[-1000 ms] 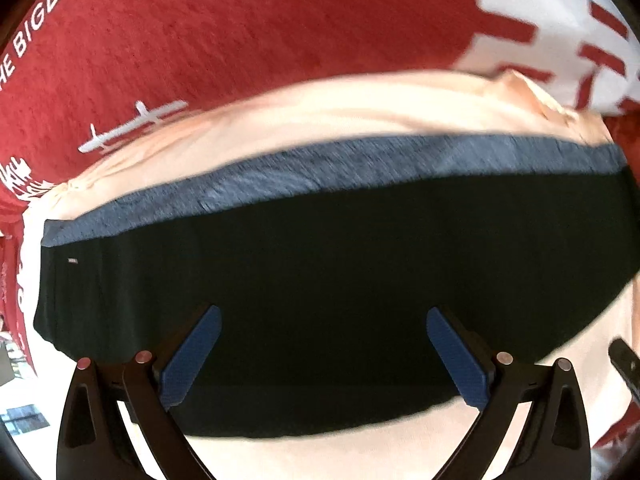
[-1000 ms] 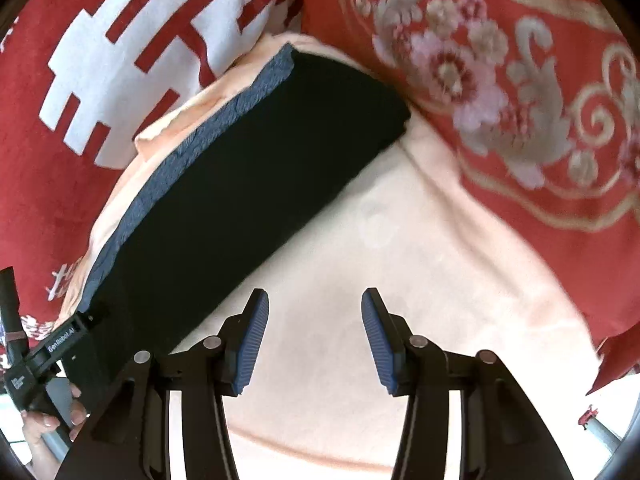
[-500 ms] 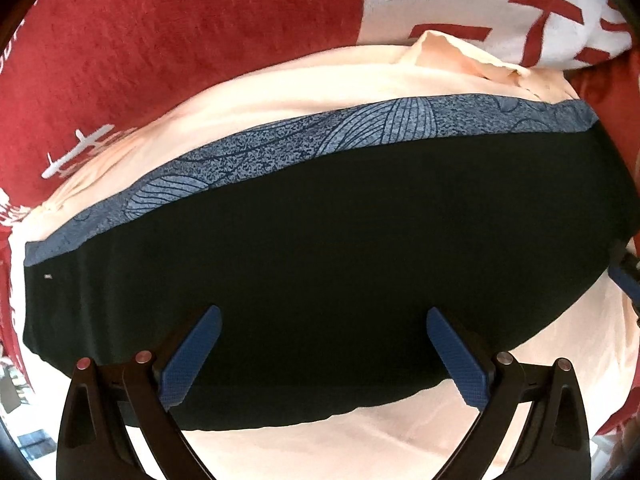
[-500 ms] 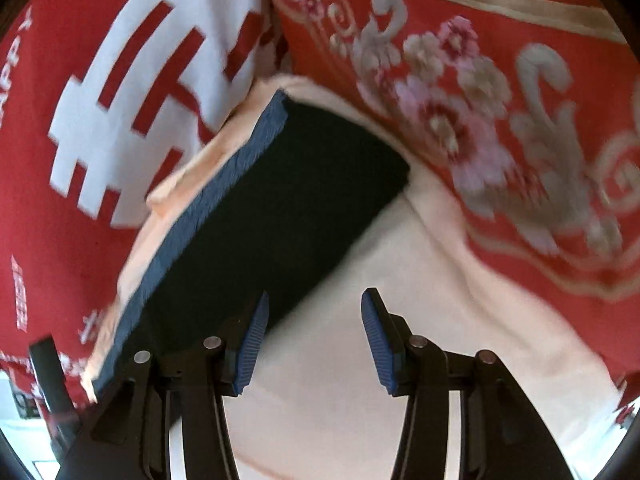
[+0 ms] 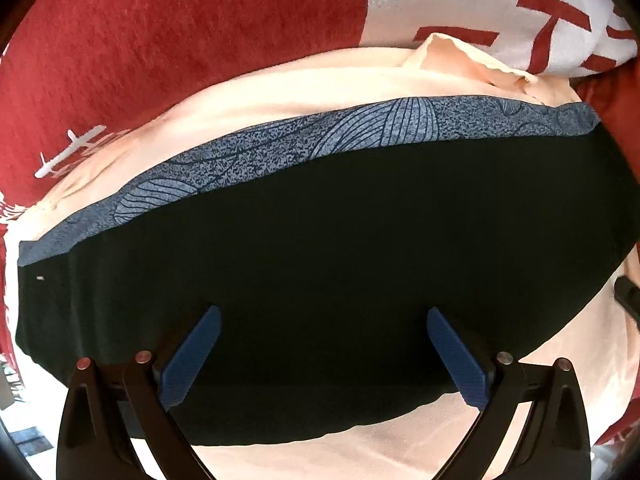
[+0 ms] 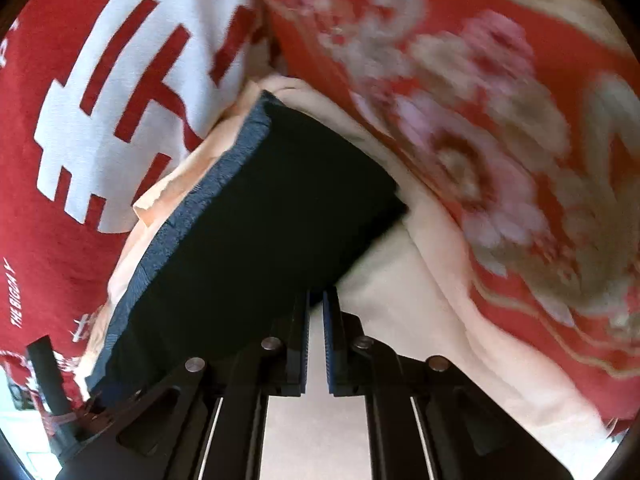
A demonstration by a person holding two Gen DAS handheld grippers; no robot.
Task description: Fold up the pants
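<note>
The black pants (image 5: 340, 264) lie folded into a long, flat band across a pale peach cloth (image 5: 280, 92), and along their far edge runs a strip of blue-grey patterned fabric (image 5: 360, 132) with leaf-like line work. Under the peach cloth sits a red blanket with white lettering and blocky white characters (image 5: 180, 28), and to the right of the pants lies a second red cover with pink and gold flowers (image 6: 500, 140), blurred in the right wrist view.

The left gripper (image 5: 324, 352) hangs over the near edge of the pants, pointing straight down, its blue-padded fingers (image 5: 192, 360) spread wide apart with nothing caught between them; the black fabric lies beneath the gap.

The right gripper (image 6: 316, 320) comes in at the near right end of the pants, steeply tilted downward. Its fingers (image 6: 330, 344) have come together to a narrow slit, and their tips sit right at the dark hem where the pants meet the peach cloth. They look to be pinching that edge, though the tips are too dark against the fabric to be sure how much cloth is caught. A black bar of the other handheld tool (image 6: 48, 380) shows at the lower left of that view.
</note>
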